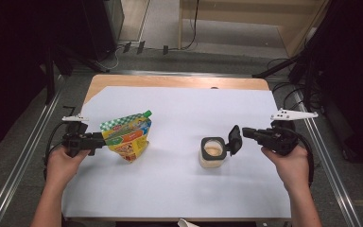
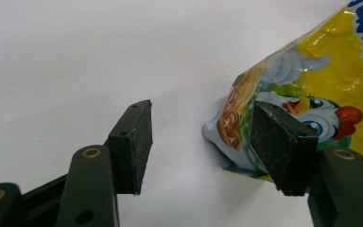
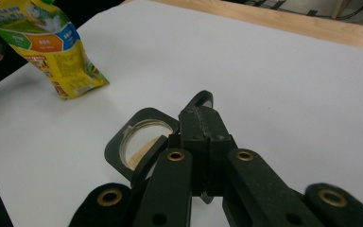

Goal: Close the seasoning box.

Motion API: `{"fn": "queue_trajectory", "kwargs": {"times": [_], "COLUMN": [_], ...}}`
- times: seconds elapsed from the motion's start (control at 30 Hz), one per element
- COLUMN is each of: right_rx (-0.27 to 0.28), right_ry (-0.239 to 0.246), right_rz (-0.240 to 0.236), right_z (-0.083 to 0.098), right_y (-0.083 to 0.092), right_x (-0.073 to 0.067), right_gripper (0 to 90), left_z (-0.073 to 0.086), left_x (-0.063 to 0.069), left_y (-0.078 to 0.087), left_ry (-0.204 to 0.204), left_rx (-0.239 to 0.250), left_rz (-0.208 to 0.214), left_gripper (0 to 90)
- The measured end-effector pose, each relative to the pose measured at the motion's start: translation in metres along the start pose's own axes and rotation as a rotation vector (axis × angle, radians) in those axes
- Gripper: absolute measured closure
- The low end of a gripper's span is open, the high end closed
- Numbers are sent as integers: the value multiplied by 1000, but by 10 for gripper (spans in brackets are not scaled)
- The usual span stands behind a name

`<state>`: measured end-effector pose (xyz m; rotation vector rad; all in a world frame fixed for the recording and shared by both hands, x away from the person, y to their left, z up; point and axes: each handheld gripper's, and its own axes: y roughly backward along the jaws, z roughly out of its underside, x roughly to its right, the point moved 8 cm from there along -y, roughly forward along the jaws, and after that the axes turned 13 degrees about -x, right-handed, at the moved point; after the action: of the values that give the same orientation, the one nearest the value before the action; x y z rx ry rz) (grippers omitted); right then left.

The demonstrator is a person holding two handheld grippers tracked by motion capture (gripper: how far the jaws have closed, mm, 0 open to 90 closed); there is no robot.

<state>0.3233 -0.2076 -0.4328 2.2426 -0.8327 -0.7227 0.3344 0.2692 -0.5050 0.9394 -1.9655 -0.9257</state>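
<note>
1. Across the middle of the high view lies a white sheet [image 1: 179, 184] on a wooden table [image 1: 170, 81], whose bare wood shows as a strip along the far edge.
2. At the left of that view a yellow pouch [image 1: 128, 136] with a green cap [image 1: 147, 113] stands tilted on the sheet; in the right gripper view it sits in the upper left corner [image 3: 52, 47].
3. Right of centre in the high view a small jar [image 1: 212, 153] stands upright on the sheet, well apart from the pouch, holding a pale powder. Its black flip lid [image 1: 235, 139] is swung open to the right, standing on edge.
4. At the far left of the high view the left gripper [image 1: 105, 140] is held level and points right, at the pouch. In the left gripper view [image 2: 203, 142] its jaws stand apart: the right pad [image 2: 283, 142] lies against the pouch's lower corner [image 2: 236, 118], while the left pad [image 2: 137, 142] is clear of it over bare sheet, so the grip is released.
5. At the right of the high view the right gripper [image 1: 244, 133] points left at the lid. In the right gripper view [image 3: 202, 118] its jaws are clenched together, their tips at the open lid [image 3: 199, 100], just beside the jar's mouth [image 3: 144, 142]; whether they pinch the lid I cannot tell.
</note>
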Motion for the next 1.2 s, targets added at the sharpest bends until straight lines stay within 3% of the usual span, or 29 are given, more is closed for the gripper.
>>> {"fn": "queue_trajectory", "kwargs": {"times": [0.37, 0.6, 1.2], "right_rx": [-60, -80, -77], "right_ry": [-2, 7, 45], "right_rz": [0, -29, -63], "right_z": [8, 11, 6], "right_y": [-20, -33, -43], "right_x": [-1, -5, -25], "right_gripper": [900, 900, 900], "left_z": [1, 1, 1], "left_x": [-2, -2, -2], "left_y": [1, 1, 0], "left_ry": [5, 5, 6], "left_rx": [-1, -1, -7], "left_rz": [0, 1, 3], "left_gripper": [407, 406, 406]}}
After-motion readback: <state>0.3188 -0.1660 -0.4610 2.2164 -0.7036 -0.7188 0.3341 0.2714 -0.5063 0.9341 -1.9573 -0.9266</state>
